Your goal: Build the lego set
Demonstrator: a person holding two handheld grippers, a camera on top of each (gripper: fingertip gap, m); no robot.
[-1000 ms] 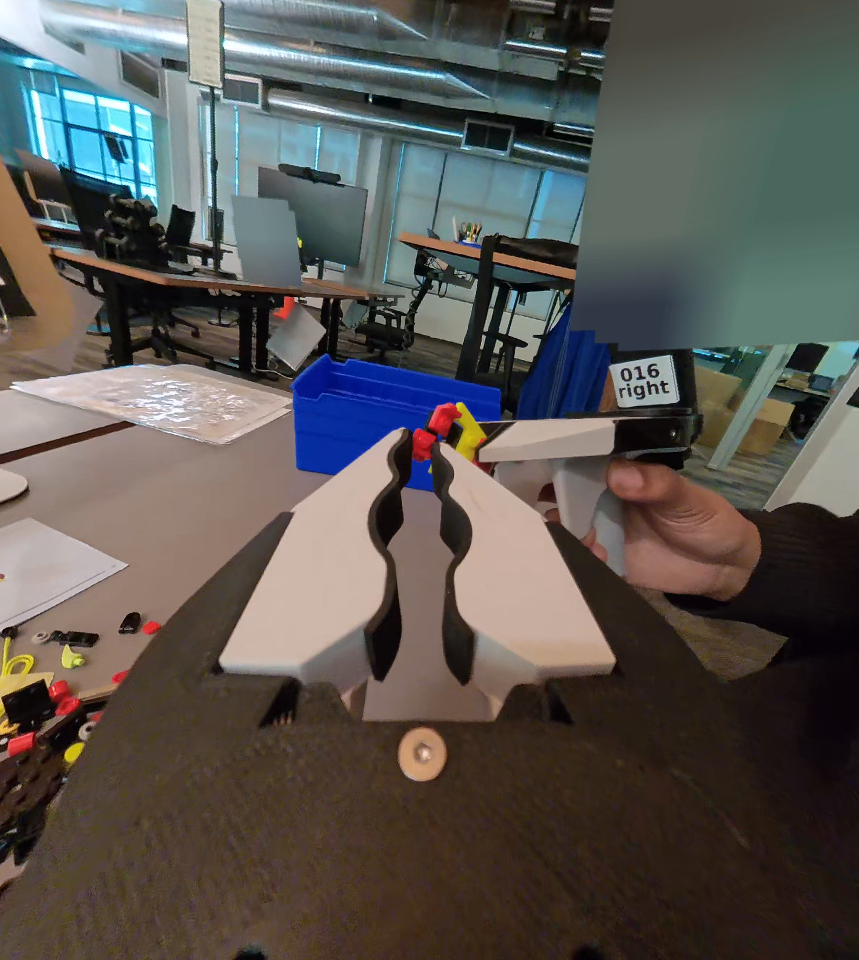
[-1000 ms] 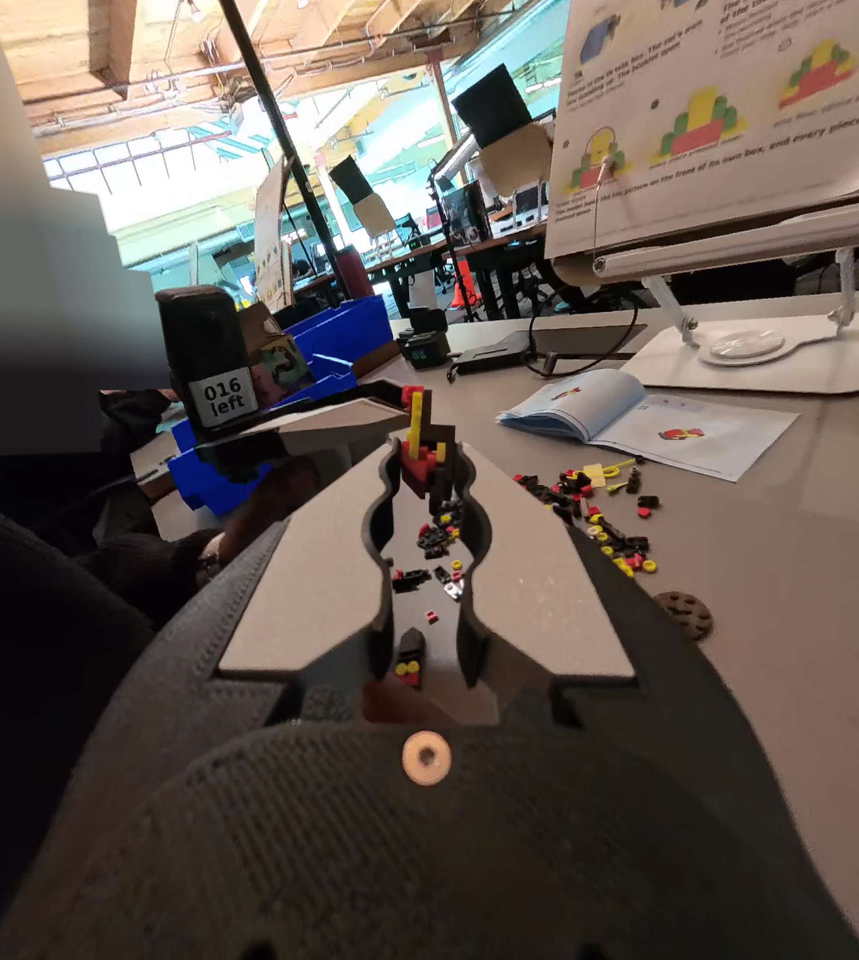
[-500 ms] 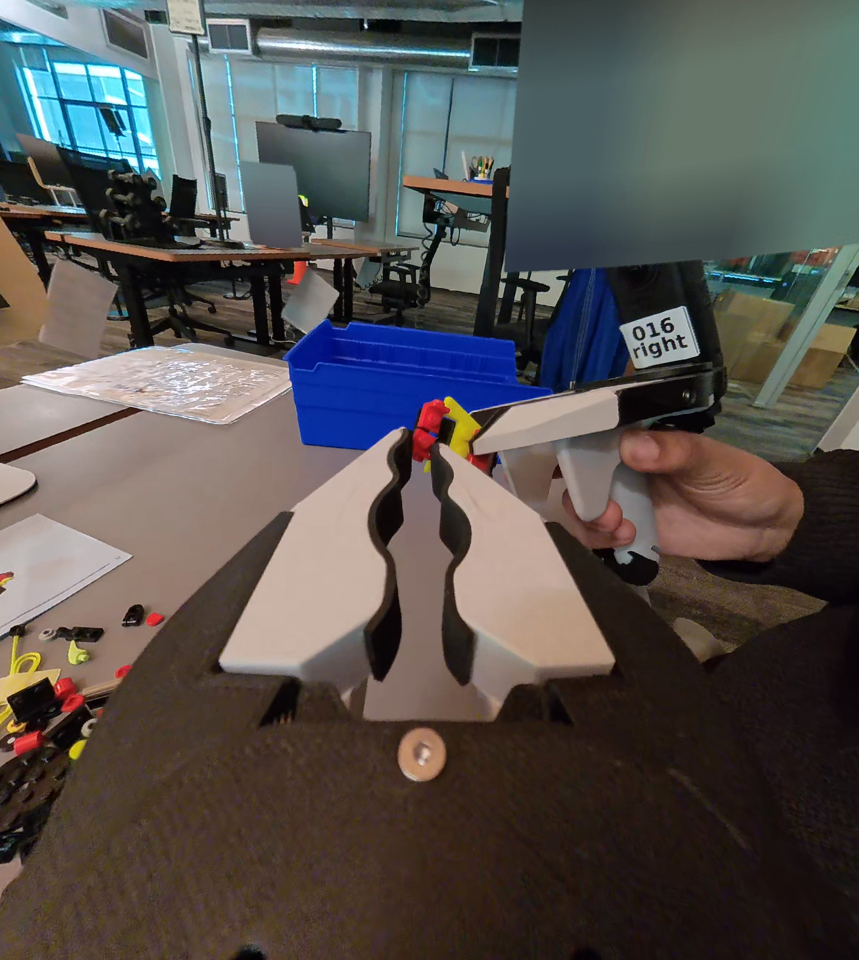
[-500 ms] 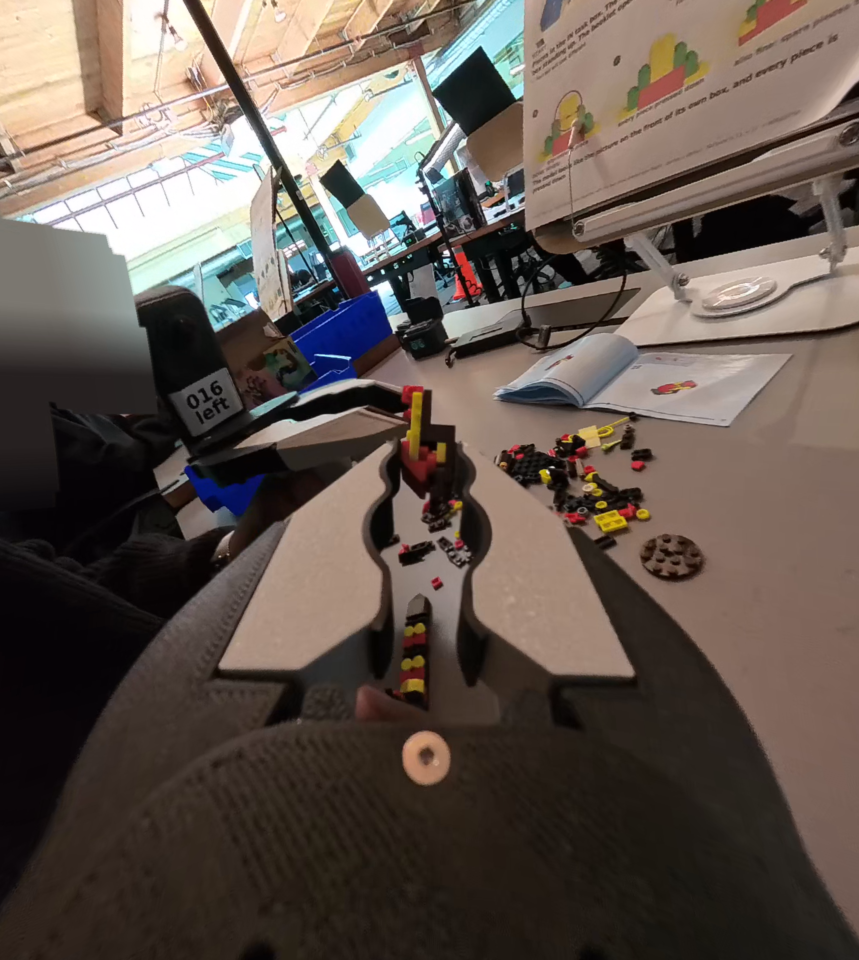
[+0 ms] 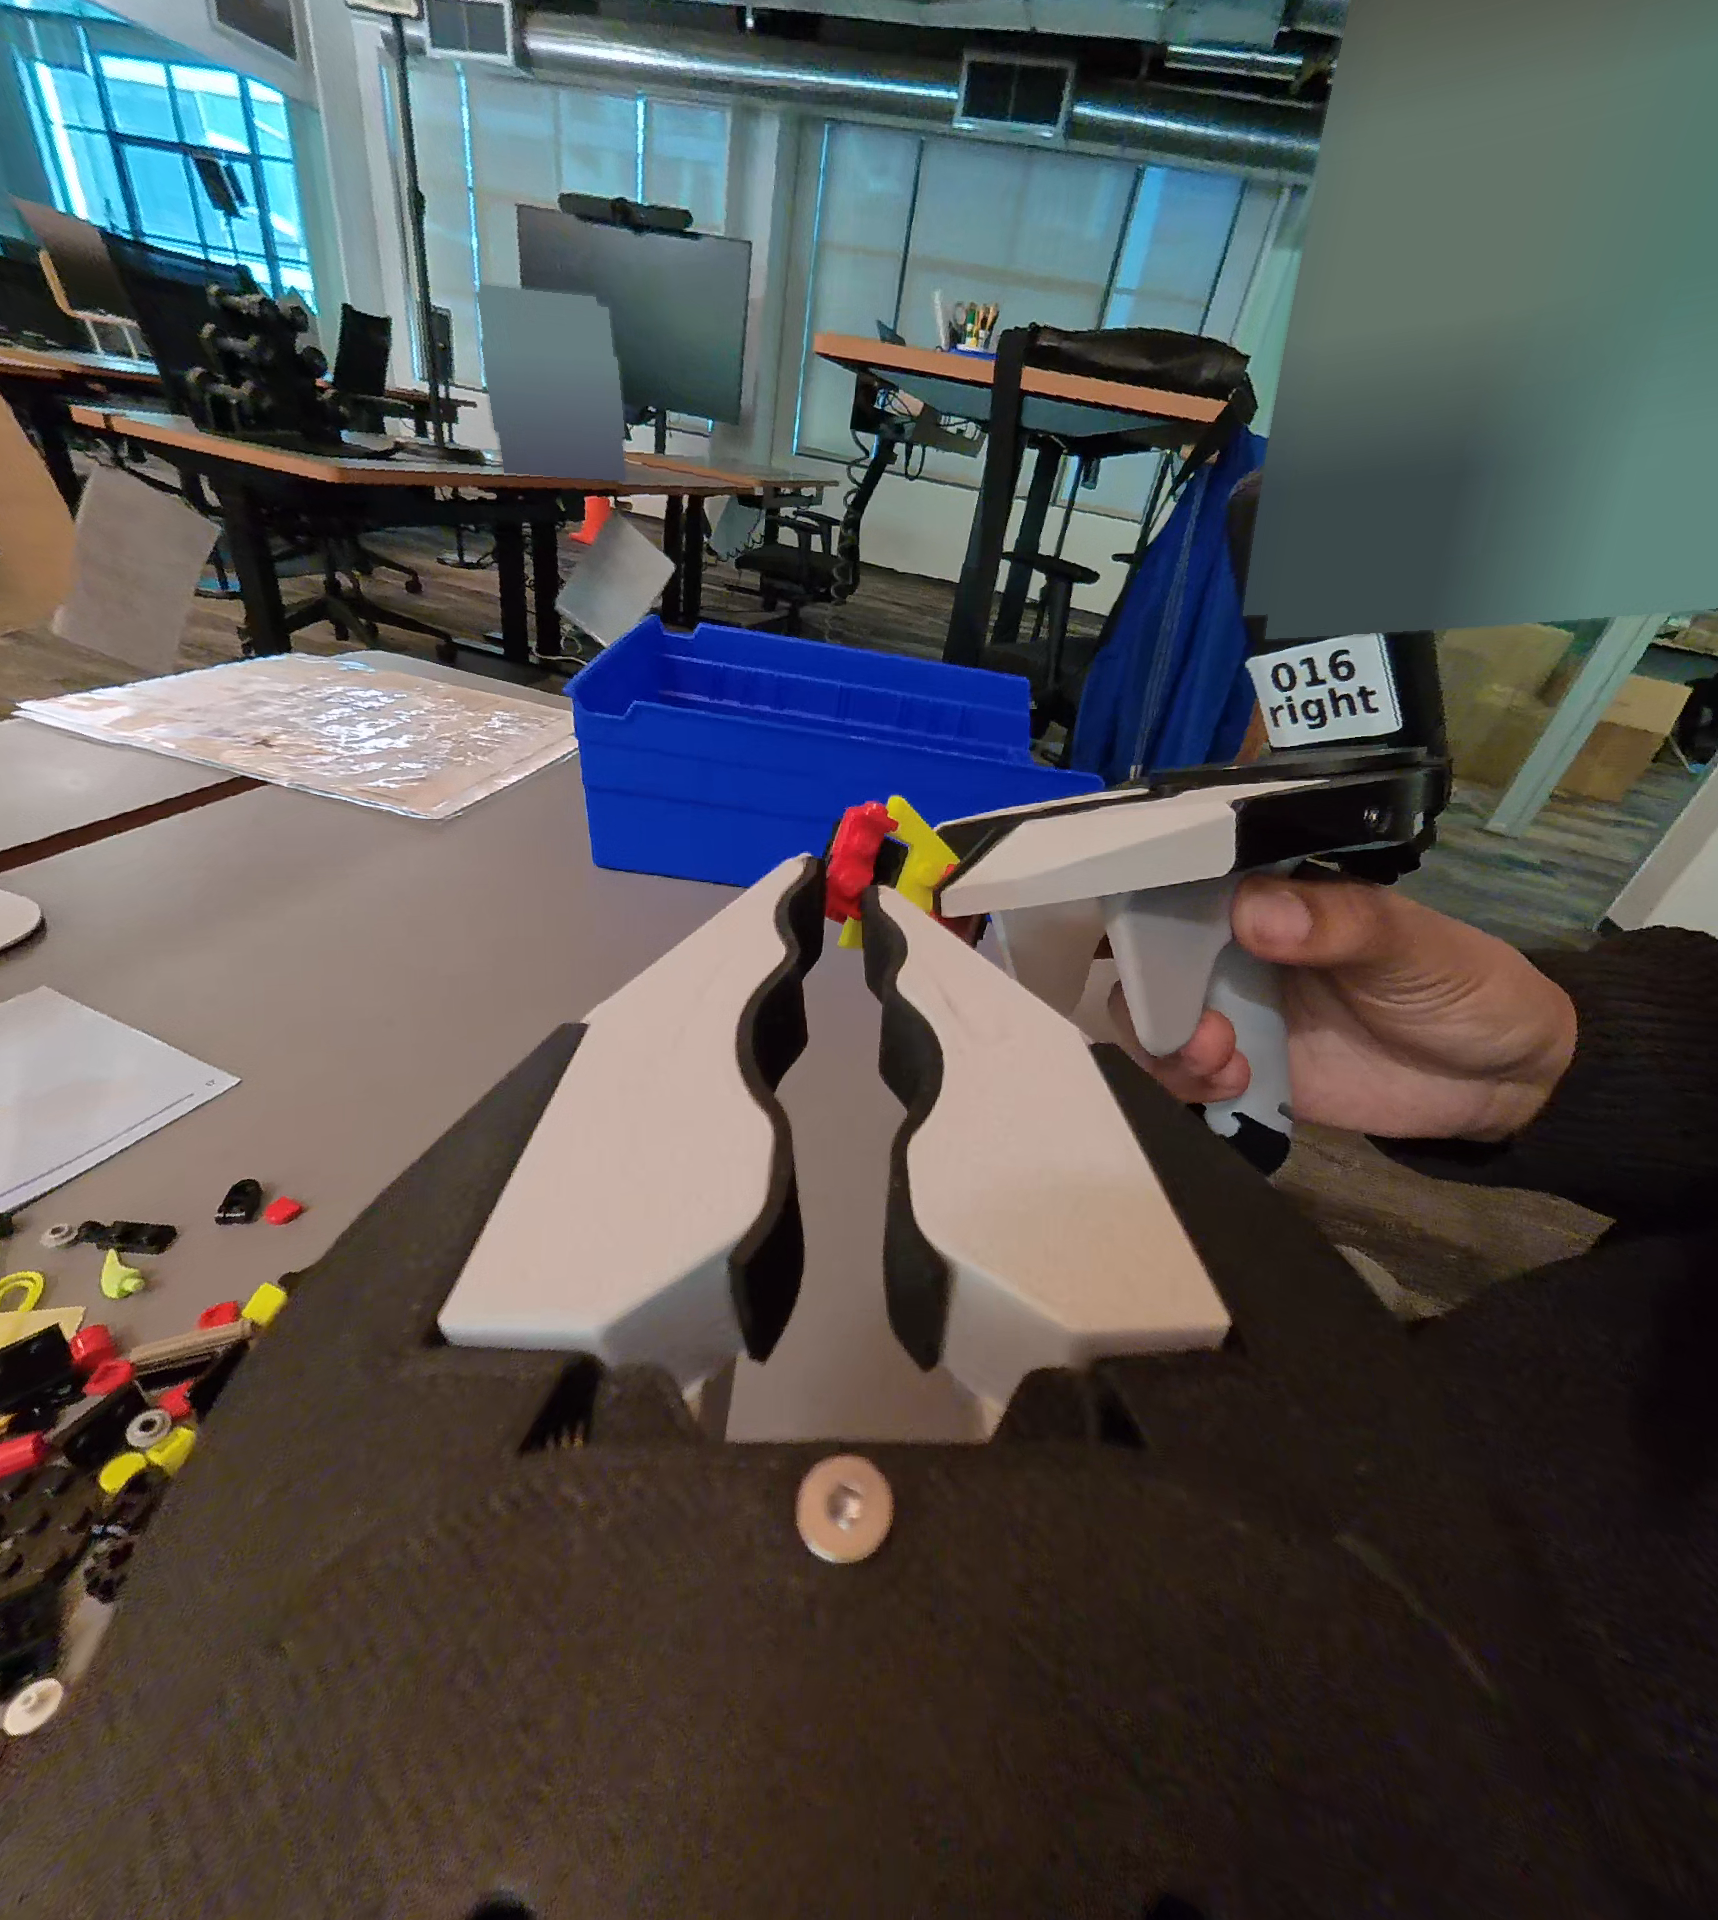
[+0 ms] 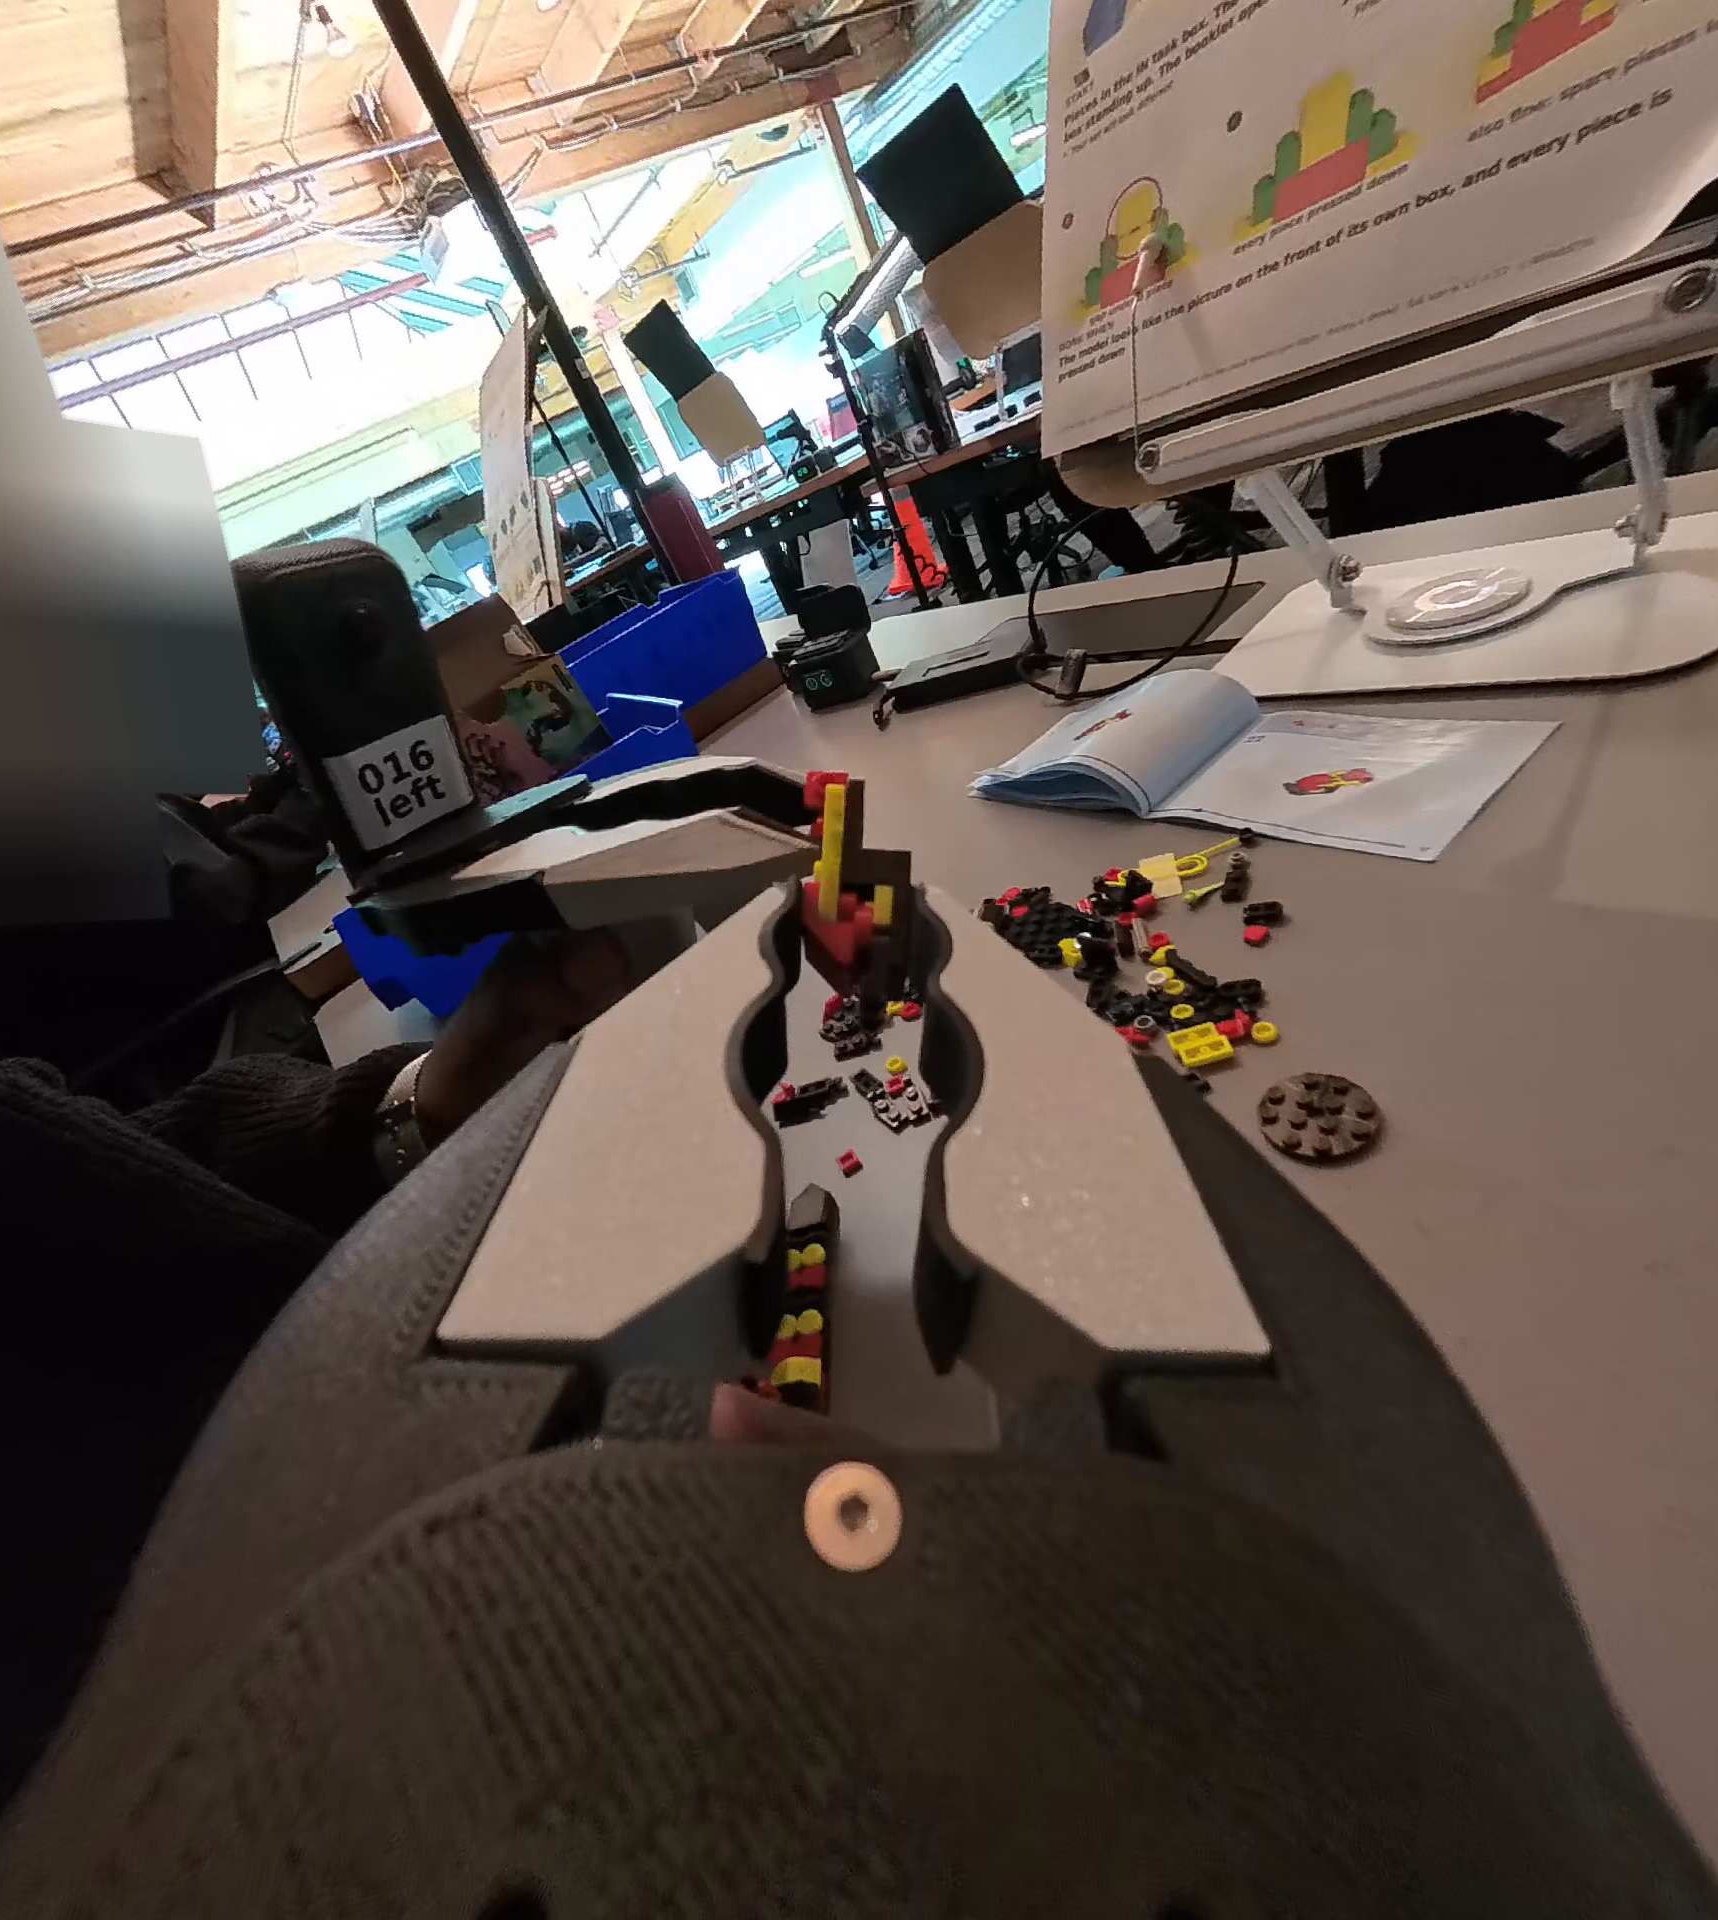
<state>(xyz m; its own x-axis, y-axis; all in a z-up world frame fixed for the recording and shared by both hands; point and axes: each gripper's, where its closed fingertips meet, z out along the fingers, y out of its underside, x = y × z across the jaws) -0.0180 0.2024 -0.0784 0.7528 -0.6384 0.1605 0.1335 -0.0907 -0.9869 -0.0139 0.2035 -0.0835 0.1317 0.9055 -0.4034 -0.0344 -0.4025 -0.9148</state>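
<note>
moved: our right gripper (image 5: 943,883) has tipped a bit since a second ago, and the blue bin (image 5: 813,769) now sits more to the side of it.
left gripper (image 5: 842,902): our jaws pinch the red end of the small lego build (image 5: 860,852).
right gripper: our jaws hold the same build's other end, red, yellow and black, up above the grey table (image 6: 1561,1091).
loose bricks (image 6: 1146,966): spread on the table, near the open booklet (image 6: 1281,774).
round black plate (image 6: 1320,1120): flat, just beside the pile.

office desks (image 5: 398,468) | tall windows (image 5: 159,156) | exposed ducts (image 5: 782,52) | wood ceiling beams (image 6: 180,104)
</note>
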